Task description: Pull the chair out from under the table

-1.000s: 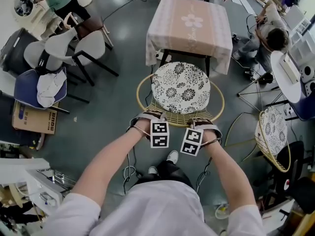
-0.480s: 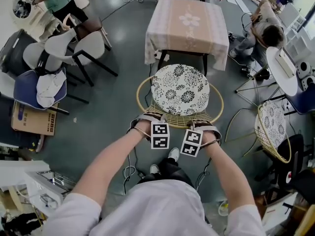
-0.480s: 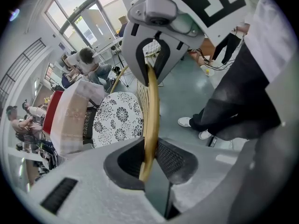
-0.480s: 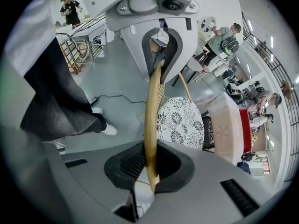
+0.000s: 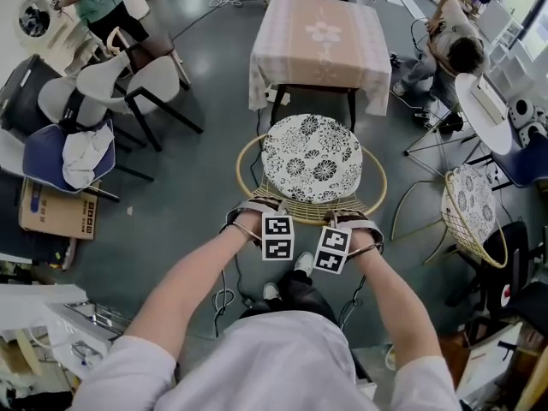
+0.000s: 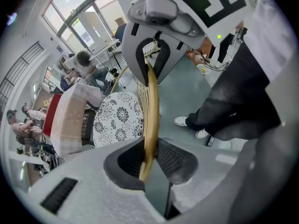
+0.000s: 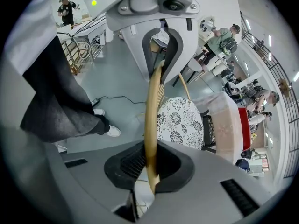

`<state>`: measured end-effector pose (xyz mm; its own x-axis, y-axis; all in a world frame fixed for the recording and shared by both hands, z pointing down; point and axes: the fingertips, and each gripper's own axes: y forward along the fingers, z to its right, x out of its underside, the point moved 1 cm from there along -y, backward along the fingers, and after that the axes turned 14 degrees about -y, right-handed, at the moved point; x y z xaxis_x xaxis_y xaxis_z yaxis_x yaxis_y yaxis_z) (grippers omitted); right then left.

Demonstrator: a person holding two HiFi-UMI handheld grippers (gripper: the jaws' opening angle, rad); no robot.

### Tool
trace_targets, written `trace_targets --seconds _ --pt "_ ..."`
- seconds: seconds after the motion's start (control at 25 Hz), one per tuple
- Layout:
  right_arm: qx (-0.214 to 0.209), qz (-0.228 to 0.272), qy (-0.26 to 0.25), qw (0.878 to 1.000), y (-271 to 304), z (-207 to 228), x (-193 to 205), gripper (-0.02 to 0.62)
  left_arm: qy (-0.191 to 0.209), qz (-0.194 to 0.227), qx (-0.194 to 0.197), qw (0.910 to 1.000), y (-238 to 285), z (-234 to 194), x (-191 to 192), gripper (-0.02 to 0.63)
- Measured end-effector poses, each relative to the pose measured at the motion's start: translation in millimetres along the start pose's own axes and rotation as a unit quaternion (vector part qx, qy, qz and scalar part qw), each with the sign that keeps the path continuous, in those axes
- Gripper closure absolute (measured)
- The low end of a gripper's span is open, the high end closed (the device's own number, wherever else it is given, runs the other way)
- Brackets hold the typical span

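The chair, the wicker one with the black-and-white flower cushion, is parked on the grey floor just on the near side of the desk with the pinkish cloth, and only its far rim gets close to the desk legs. Its near rim is clamped at two spots side by side: the left gripper has its jaws closed down on the tan hoop, and the right gripper is pinched onto the same hoop, a bit tighter by the look of it. Both are pointed steeply down. A second matching chair can be spotted off to the right, well apart
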<state>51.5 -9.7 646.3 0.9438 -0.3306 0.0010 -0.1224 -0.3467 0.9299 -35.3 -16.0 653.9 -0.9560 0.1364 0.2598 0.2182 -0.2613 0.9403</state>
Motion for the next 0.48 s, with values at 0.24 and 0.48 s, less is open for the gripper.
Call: trace_targets --seconds 0.24,0.48 --pt "0.0 -0.001 0.002 1.0 -5 -13 -5 0.566 0.002 0.002 0.0 1.0 -4 14 2 0.535" --pt "0.001 -0.003 0.002 1.0 -9 -26 -13 0.566 0.006 0.003 0.001 1.0 -7 29 7 0.535"
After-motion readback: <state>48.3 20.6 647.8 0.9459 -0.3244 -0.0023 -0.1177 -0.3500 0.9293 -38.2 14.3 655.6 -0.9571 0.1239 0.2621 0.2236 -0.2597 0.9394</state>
